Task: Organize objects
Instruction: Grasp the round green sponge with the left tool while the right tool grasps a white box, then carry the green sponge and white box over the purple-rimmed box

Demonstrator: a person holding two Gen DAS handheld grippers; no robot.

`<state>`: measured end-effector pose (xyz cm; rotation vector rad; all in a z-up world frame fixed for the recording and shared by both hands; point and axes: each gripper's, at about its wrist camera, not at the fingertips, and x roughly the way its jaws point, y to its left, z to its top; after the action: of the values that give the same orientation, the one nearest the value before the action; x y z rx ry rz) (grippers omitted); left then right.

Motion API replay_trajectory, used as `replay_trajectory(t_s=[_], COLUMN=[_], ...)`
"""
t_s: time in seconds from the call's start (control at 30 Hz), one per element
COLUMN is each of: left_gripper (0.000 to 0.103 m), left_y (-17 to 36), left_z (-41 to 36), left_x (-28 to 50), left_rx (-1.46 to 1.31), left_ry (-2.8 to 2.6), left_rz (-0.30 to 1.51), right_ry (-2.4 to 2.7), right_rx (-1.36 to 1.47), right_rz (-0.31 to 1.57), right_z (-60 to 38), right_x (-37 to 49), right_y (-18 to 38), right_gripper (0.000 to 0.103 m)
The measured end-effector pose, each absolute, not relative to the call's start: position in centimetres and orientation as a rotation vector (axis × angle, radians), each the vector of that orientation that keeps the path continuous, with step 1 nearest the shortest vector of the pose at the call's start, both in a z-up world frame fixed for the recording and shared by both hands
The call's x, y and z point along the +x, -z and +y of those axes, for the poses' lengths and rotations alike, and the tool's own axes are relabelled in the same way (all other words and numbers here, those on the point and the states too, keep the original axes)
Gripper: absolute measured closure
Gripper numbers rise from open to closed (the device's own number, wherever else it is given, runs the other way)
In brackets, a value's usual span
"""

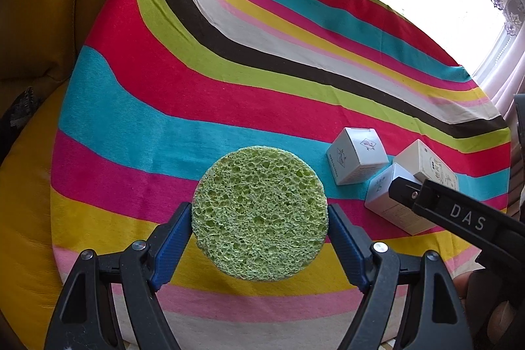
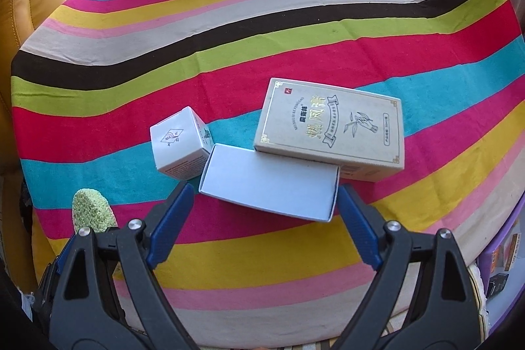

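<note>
Left gripper (image 1: pixel 259 218) fingers (image 1: pixel 174 238) pinched inward on a load; right gripper (image 2: pixel 265 218) fingers (image 2: pixel 170 218) spread wide.

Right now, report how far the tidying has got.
Done: nothing looks sorted; the beige printed carton, small white cube box and plain white flat box lie in a loose cluster. In hand: the left gripper holds the round green sponge. The right gripper brackets the flat box, open. Left: everything.
</note>
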<state>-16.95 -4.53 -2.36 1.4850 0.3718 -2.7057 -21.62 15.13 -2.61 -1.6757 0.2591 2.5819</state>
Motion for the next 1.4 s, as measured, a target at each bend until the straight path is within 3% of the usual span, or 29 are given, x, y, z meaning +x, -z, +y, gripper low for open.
replay_trajectory(t_s=[0.7,0.87,0.93,1.4], left_gripper=[0.022,0.022,0.022,0.022], left_y=[2.5,2.6,2.6,1.7], left_z=[-4.6,-4.6,-4.5,-2.9], left_x=[-16.7,-16.8,-16.8,-16.3], left_rx=[1.487,1.494,1.494,1.462], left_ry=[2.707,2.705,2.711,2.758], left_rz=[0.39,0.394,0.384,0.304], right_ry=[-2.58,-2.554,-2.564,-2.65], right_rx=[-1.644,-1.654,-1.645,-1.561], right_rz=[0.235,0.205,0.211,0.098], right_z=[13.8,14.1,14.4,16.1], right_x=[-22.9,-23.0,-23.0,-19.5], right_y=[3.7,4.8,4.9,2.3], right_gripper=[0.006,0.006,0.012,0.012])
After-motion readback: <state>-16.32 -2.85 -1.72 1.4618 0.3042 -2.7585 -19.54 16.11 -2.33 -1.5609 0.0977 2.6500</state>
